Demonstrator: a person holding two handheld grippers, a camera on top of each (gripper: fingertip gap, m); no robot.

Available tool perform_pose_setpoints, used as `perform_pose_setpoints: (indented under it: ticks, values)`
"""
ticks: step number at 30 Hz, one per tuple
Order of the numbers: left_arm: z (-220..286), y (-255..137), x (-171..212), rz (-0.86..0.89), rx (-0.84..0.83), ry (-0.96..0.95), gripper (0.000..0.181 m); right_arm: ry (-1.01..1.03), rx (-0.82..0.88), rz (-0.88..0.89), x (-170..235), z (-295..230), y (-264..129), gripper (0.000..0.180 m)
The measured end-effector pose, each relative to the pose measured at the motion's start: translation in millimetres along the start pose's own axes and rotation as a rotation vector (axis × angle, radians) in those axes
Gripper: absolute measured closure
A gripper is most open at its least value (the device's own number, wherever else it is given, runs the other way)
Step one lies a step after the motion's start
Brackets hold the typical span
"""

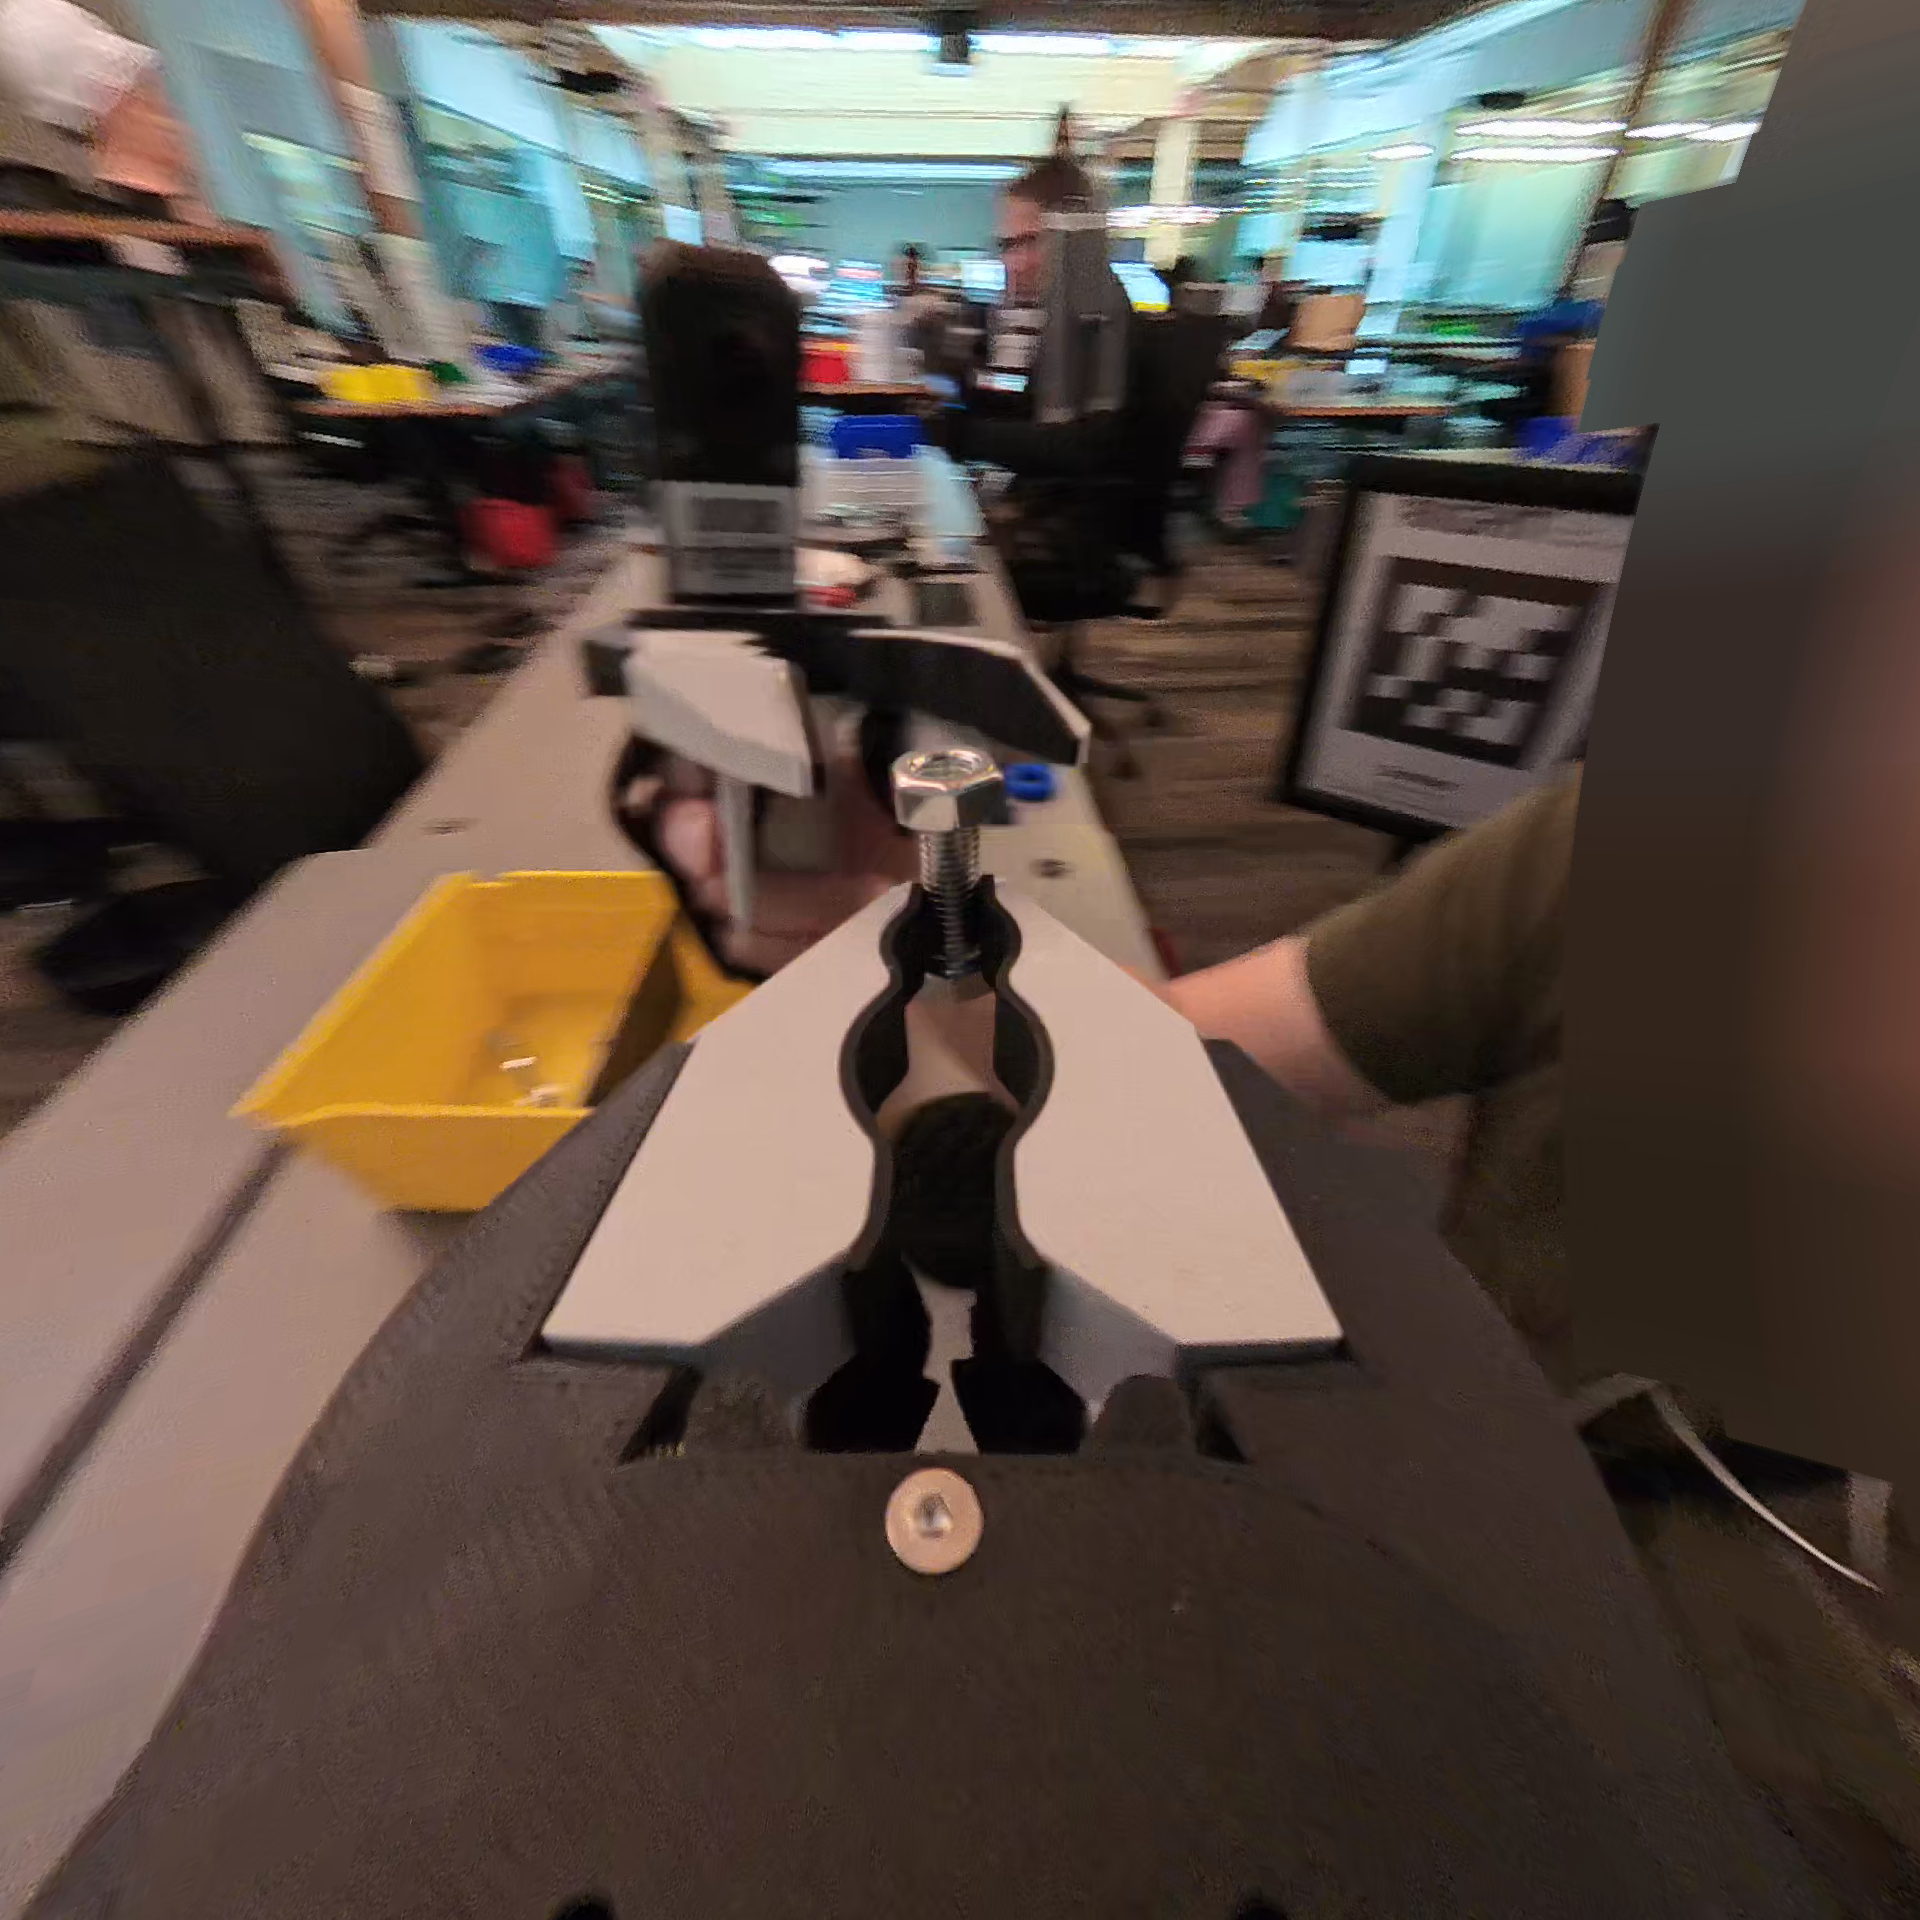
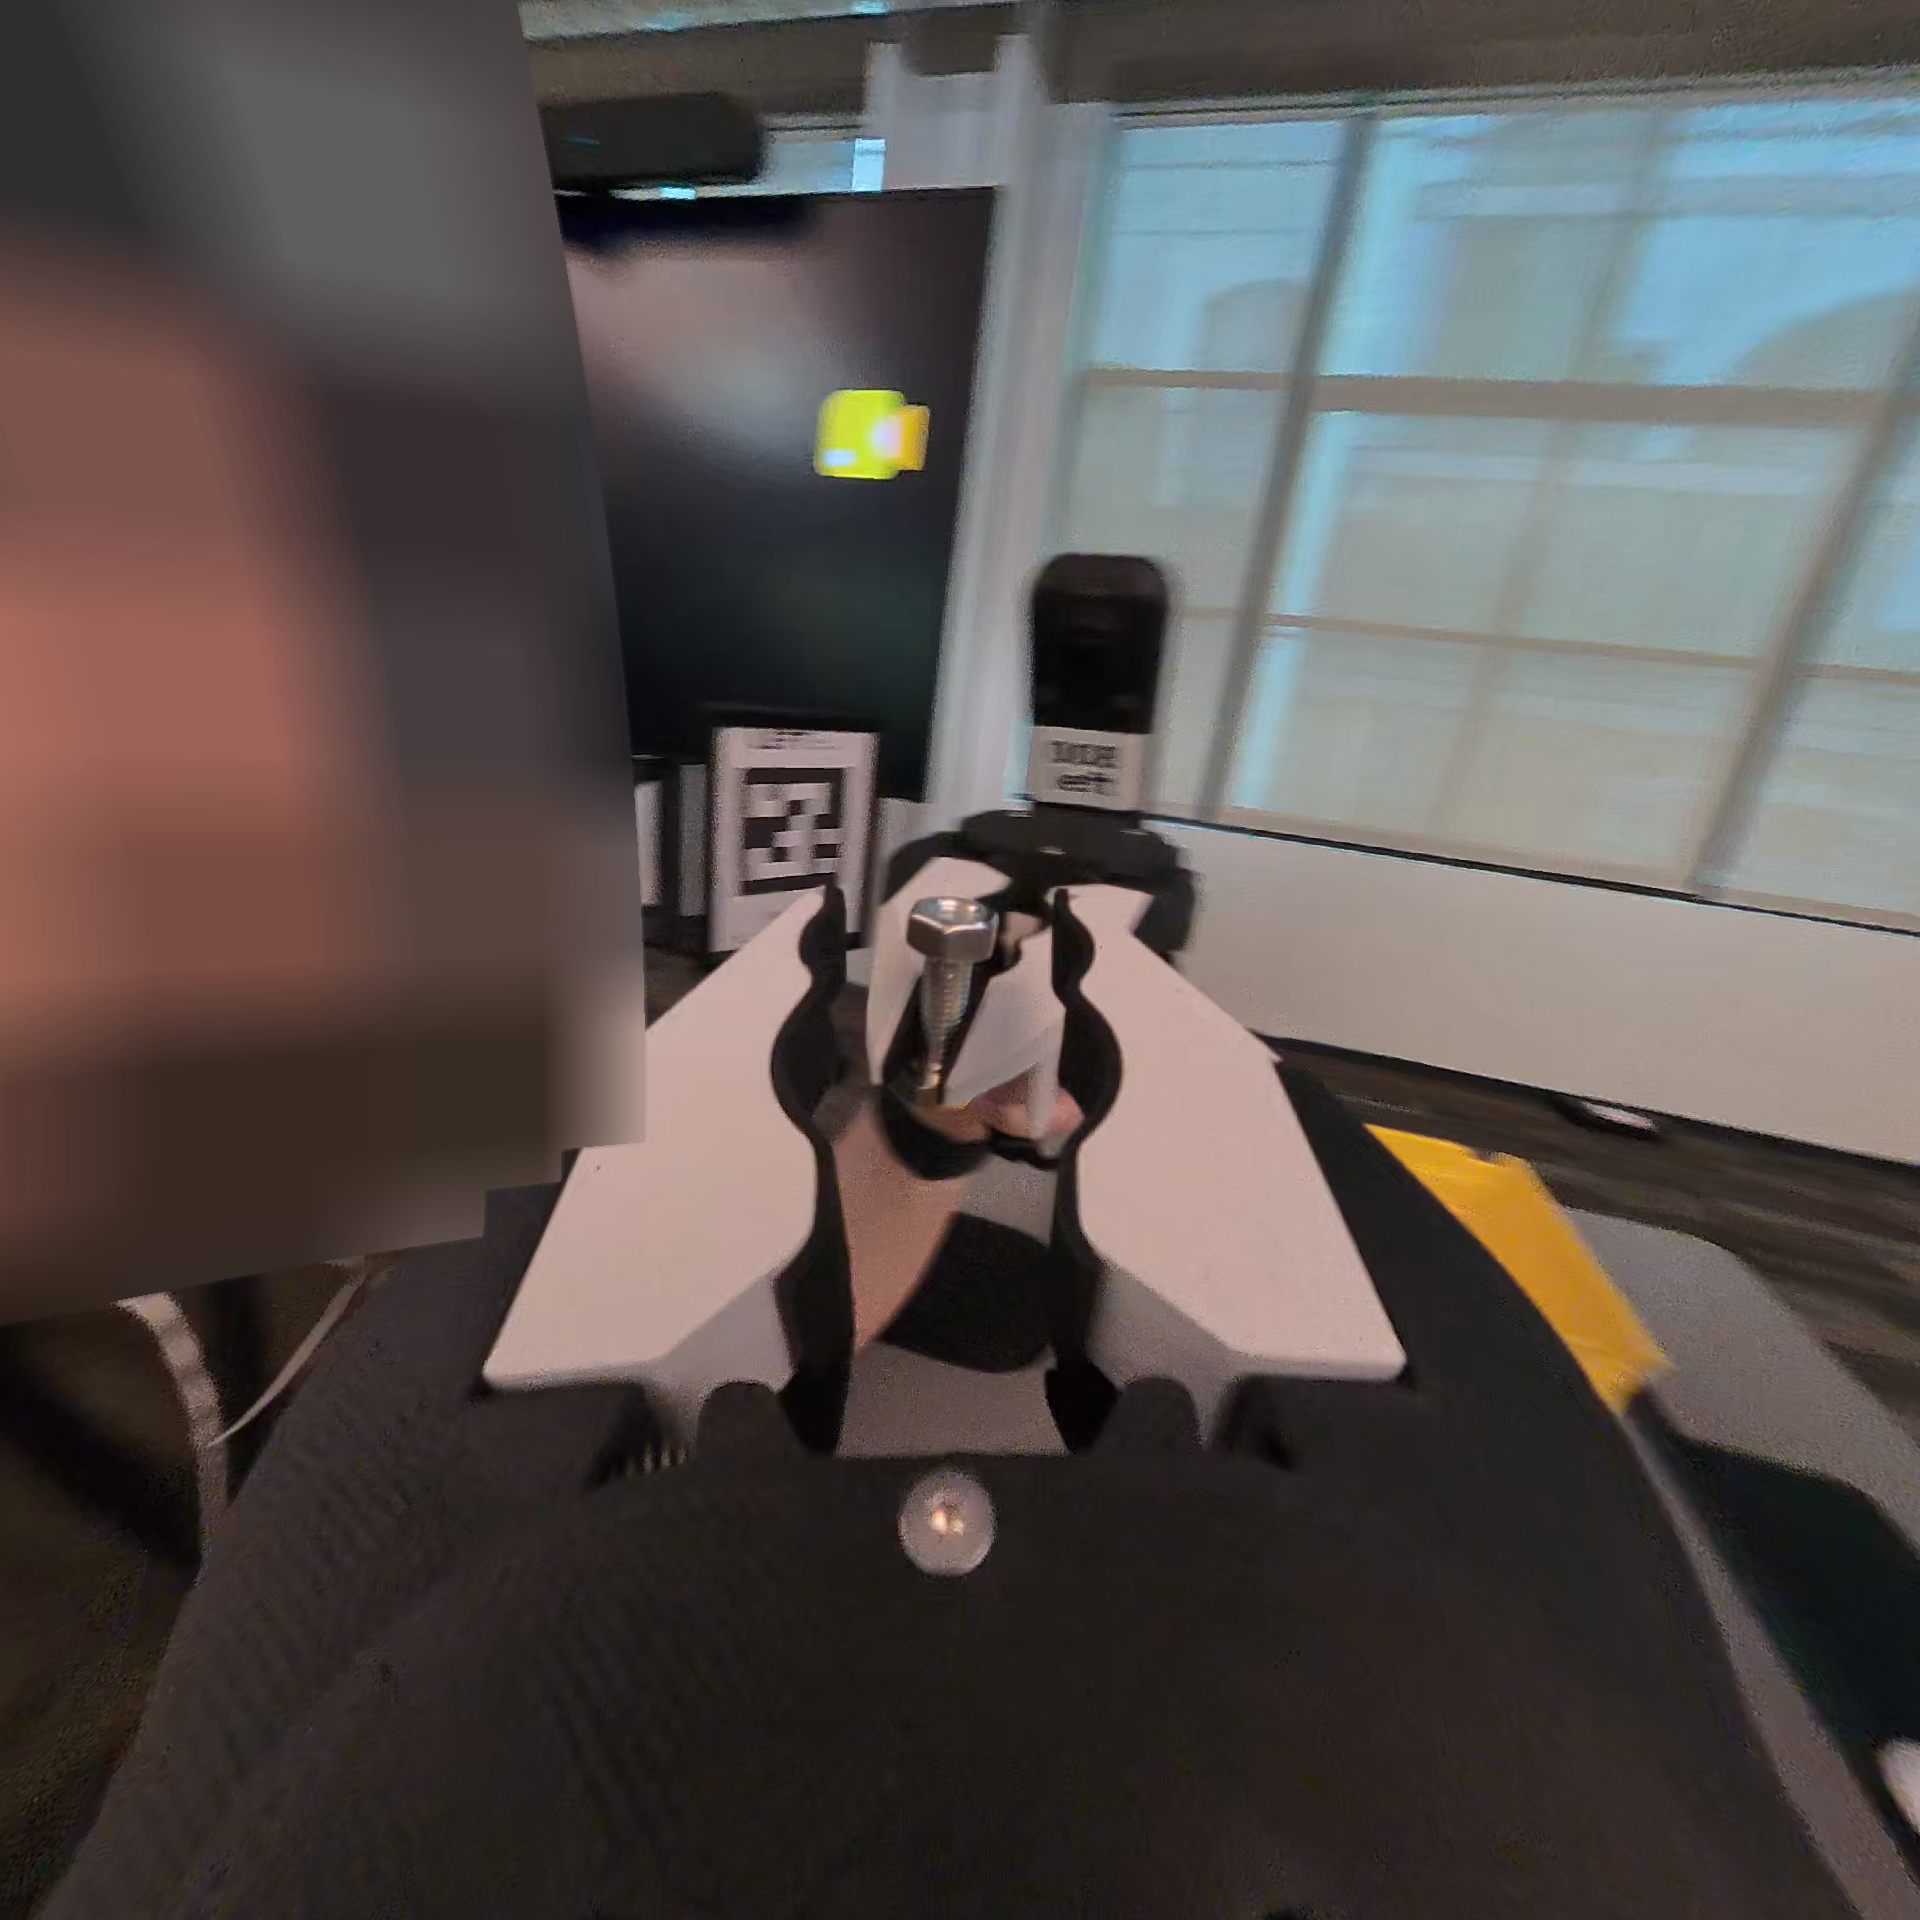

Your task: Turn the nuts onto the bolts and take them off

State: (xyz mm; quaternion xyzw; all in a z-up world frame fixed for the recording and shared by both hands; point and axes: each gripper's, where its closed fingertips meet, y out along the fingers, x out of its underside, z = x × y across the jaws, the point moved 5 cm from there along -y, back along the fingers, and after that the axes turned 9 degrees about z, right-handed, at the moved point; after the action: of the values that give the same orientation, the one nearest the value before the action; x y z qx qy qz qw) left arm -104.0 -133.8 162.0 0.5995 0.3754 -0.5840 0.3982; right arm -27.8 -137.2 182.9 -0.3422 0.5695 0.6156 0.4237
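My left gripper (image 1: 951,920) is shut on the lower end of a silver bolt (image 1: 948,894) and holds it upright above the table. A silver hex nut (image 1: 948,790) sits on the bolt's top end. My right gripper (image 2: 943,920) is open, with one fingertip on each side of the nut (image 2: 948,928) and a gap on both sides. The bolt's thread (image 2: 935,1013) runs down from the nut to the left gripper's white finger (image 2: 1003,1029). In the left wrist view the right gripper (image 1: 862,717) stands just behind and above the nut.
A yellow bin (image 1: 468,1039) with a few small metal parts stands on the grey table (image 1: 156,1247) to the left; its edge shows in the right wrist view (image 2: 1507,1247). A black-and-white marker board (image 1: 1465,655) stands at the right. A person's arm (image 1: 1299,1018) reaches in from the right.
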Motion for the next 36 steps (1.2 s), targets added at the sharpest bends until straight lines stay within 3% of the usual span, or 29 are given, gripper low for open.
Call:
perform_pose_setpoints:
  ticks: [1,6,11,19,26,36]
  values:
    - [-9.3,-5.9,-3.3,0.015,-0.093,0.039,0.173,-0.030,0.078,-0.001,-4.1,6.5,-3.6,0.142]
    - [-45.3,-38.6,-23.6,0.128,-0.507,0.203,0.173,-0.110,0.415,0.084,-27.1,27.2,-17.4,0.141]
    - [-47.6,-42.2,-28.5,0.171,-0.559,0.209,0.173,-0.242,0.620,-0.009,-18.3,34.7,-8.3,0.141]
    - [-53.2,-32.1,-22.0,0.097,-0.653,0.292,0.173,-0.384,0.713,-0.077,-9.8,30.1,8.5,0.142]
    - [-55.2,-18.7,-13.2,0.037,-0.647,0.311,0.173,-0.351,0.695,-0.093,-5.6,32.6,8.9,0.144]
    - [-47.6,-10.9,-11.9,0.020,-0.610,0.340,0.173,-0.316,0.626,-0.117,-0.8,31.5,10.4,0.165]
